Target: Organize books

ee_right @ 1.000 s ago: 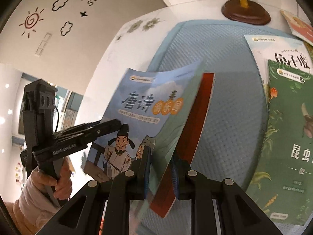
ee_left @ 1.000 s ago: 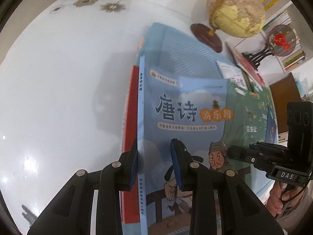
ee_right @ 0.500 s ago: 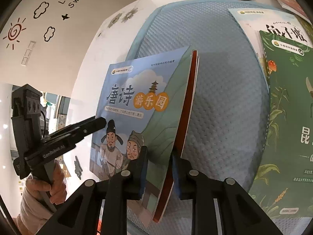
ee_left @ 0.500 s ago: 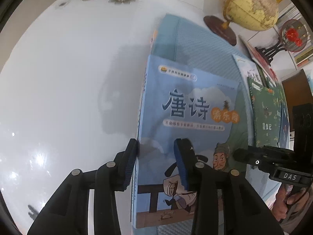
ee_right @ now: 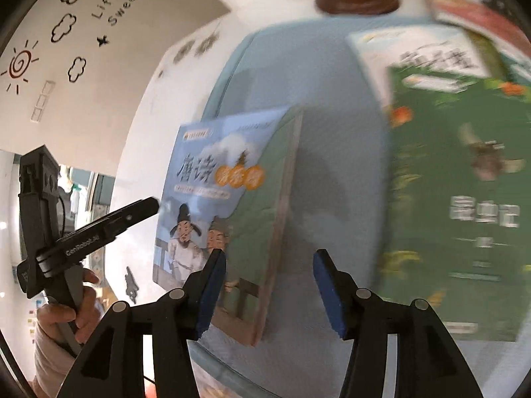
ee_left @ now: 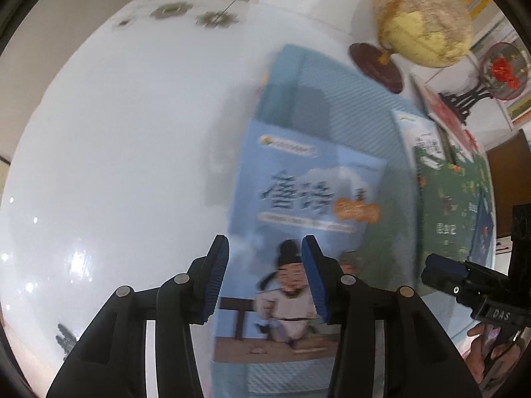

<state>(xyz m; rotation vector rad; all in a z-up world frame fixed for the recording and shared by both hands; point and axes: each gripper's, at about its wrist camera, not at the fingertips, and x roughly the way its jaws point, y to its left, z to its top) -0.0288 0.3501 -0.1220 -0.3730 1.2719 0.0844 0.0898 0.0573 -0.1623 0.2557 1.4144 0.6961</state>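
Both grippers point steeply down. The left gripper point(ee_left: 265, 275) has its jaws opening above the flat light-blue poetry book with cartoon figures point(ee_left: 298, 232), not pressing it. The right gripper point(ee_right: 268, 285) spreads its jaws wider beside this book, which lies on the pale blue textured mat point(ee_right: 332, 165). Farther right lies the green paperback book point(ee_right: 458, 199).

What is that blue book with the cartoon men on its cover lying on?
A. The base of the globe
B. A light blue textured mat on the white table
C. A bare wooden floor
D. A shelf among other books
B: the blue book lies flat on the light blue mat, which is spread over the white table; the globe stands apart, beyond the mat's far edge.
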